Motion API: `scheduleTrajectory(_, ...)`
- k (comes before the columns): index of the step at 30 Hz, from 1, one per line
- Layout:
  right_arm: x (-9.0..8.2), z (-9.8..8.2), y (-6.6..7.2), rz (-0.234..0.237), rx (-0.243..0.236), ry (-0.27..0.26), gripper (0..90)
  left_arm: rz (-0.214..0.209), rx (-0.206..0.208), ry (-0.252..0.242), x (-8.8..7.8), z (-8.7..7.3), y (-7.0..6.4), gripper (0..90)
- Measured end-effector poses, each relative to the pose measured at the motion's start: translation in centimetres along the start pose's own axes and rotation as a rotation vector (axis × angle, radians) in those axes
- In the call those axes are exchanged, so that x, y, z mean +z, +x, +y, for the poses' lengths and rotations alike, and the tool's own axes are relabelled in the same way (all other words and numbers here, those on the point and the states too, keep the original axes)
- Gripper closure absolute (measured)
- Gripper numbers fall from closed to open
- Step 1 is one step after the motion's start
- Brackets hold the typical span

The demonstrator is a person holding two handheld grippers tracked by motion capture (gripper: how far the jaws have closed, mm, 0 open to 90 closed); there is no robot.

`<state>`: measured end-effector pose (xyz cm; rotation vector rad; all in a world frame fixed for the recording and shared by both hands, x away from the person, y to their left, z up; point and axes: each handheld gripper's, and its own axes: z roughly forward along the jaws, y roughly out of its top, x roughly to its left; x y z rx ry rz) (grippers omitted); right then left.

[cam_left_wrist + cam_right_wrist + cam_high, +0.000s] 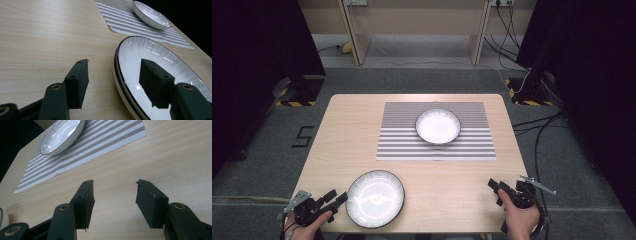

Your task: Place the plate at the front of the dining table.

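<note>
A white plate with a dark rim (375, 198) (160, 75) lies near the table's front left. My left gripper (335, 199) (115, 85) is open, and its jaws straddle the plate's left rim, one over the plate and one outside over the wood. A white bowl (438, 126) (151, 14) (61, 135) rests on a grey striped placemat (435, 131) (125, 17) (82, 147) at the table's middle back. My right gripper (495, 191) (115, 200) is open over bare wood at the front right, holding nothing.
The light wooden table (342, 145) stands on grey carpet. Cables (537, 135) trail on the floor to the right, and black stands with hazard-striped bases (294, 97) flank the far corners. Wooden furniture legs (354, 40) rise behind.
</note>
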<state>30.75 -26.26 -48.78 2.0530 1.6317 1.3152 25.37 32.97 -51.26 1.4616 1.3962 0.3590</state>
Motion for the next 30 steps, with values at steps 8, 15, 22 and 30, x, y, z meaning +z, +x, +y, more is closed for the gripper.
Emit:
scheduleTrajectory(8, -0.4, -0.2, -0.7, -0.009, 0.008, -0.01, 48.2, 0.001, 0.001, 0.0, 0.0, 0.0, 0.0, 40.5)
scheduleTrajectory(15, -0.6, -0.3, -1.4, -0.036, 0.009, -0.029, 48.1, 0.001, -0.001, 0.001, 0.0, 0.0, 0.0, 40.4)
scheduleTrajectory(22, -0.6, -0.6, -2.4, -0.053, 0.031, -0.043, 47.9, 0.002, -0.002, 0.002, 0.1, 0.0, 0.1, 40.5)
scheduleTrajectory(30, -0.6, -0.7, -2.6, -0.04, 0.059, -0.059, 47.7, 0.006, -0.002, 0.0, 0.1, 0.0, 0.1, 40.5)
